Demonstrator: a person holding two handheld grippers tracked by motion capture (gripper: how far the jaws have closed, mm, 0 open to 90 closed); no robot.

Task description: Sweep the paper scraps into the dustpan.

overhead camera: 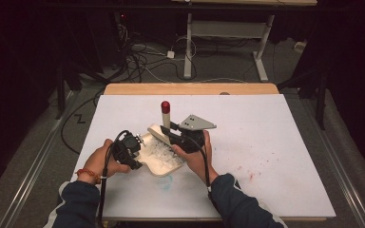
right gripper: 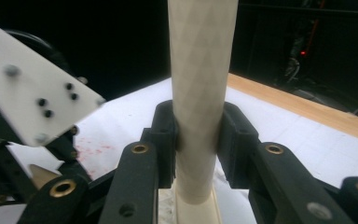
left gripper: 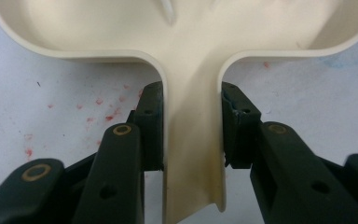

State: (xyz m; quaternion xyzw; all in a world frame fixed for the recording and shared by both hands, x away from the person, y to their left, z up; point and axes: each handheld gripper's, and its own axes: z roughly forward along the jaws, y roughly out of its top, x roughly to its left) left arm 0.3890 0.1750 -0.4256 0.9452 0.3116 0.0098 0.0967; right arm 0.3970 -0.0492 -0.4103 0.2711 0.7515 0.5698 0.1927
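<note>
A cream-coloured tray (overhead camera: pixel 164 164) lies on the white table (overhead camera: pixel 275 142), near the person's edge and a little left of the middle; it is shallow, with a low raised rim, rounded corners and a narrow handle (left gripper: pixel 193 140) that runs out from the wide part, flaring where the two meet; in the high view its floor looks speckled with pale crumbs or scratches, too small to tell which. A white stick (right gripper: pixel 200 93) with a dark red cap (overhead camera: pixel 165 107) stands upright at the far end of the tray; its surface bears a faint pattern of triangles; its foot is hidden behind the jaws, so whether it touches the tray floor cannot be told, and the right gripper view cuts off its top.

The left gripper (left gripper: pixel 193 135) is clenched on the handle, one pad pressed to each side wall; the wide part of the tray runs out of the top of that view. The right gripper (right gripper: pixel 198 140) grasps the stick low on its shaft, a pad on either side, with its grey three-cornered plate (overhead camera: pixel 197 122) on top. The hands (overhead camera: pixel 100 161) hold both grippers from the near side; red flecks and a faint blue smear stain the table; a bare wooden strip (overhead camera: pixel 190 89) shows at its far edge.
</note>
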